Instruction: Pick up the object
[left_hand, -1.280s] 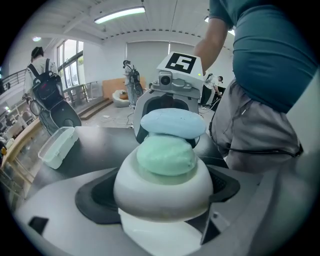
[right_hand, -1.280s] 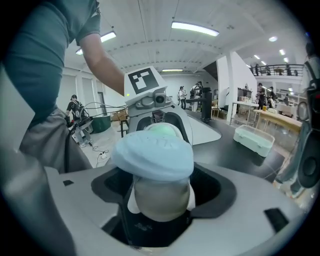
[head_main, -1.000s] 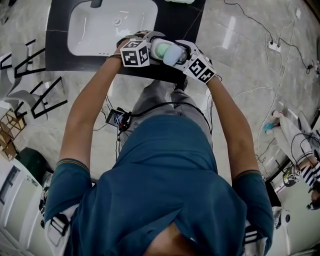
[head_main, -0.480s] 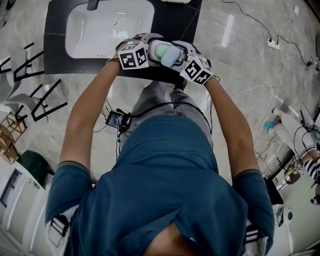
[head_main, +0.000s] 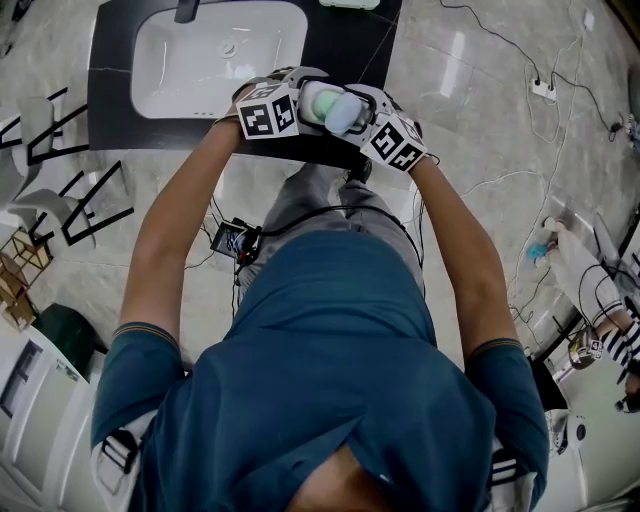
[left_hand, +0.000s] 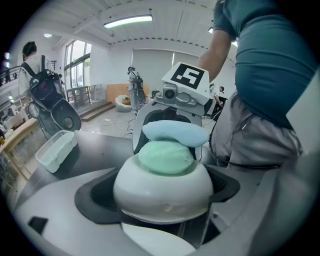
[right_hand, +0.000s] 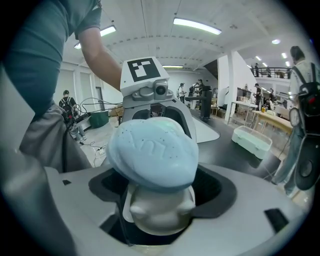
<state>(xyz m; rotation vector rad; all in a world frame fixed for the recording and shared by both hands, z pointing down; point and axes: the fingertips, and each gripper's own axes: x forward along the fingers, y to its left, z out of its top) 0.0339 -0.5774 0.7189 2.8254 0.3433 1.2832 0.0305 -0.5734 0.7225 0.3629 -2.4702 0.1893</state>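
Over the front edge of the black counter (head_main: 350, 55), my two grippers face each other. The left gripper (left_hand: 162, 192) is shut on a white rounded dish (left_hand: 160, 190) with a pale green soap (left_hand: 165, 156) lying in it. My right gripper (right_hand: 159, 215) is shut on a second white piece (right_hand: 159, 212), and a pale blue oval soap (right_hand: 152, 150) sits on top of that. The blue soap (left_hand: 175, 132) lies just over the green one. In the head view the green soap (head_main: 318, 98) and the blue soap (head_main: 347, 112) sit between the two marker cubes.
A white sink (head_main: 215, 50) is set in the counter behind the grippers. A clear lidded box (left_hand: 56, 149) stands on the counter's far side. Black chair frames (head_main: 70, 190) stand at the left, and cables (head_main: 500, 180) trail over the marble floor at the right.
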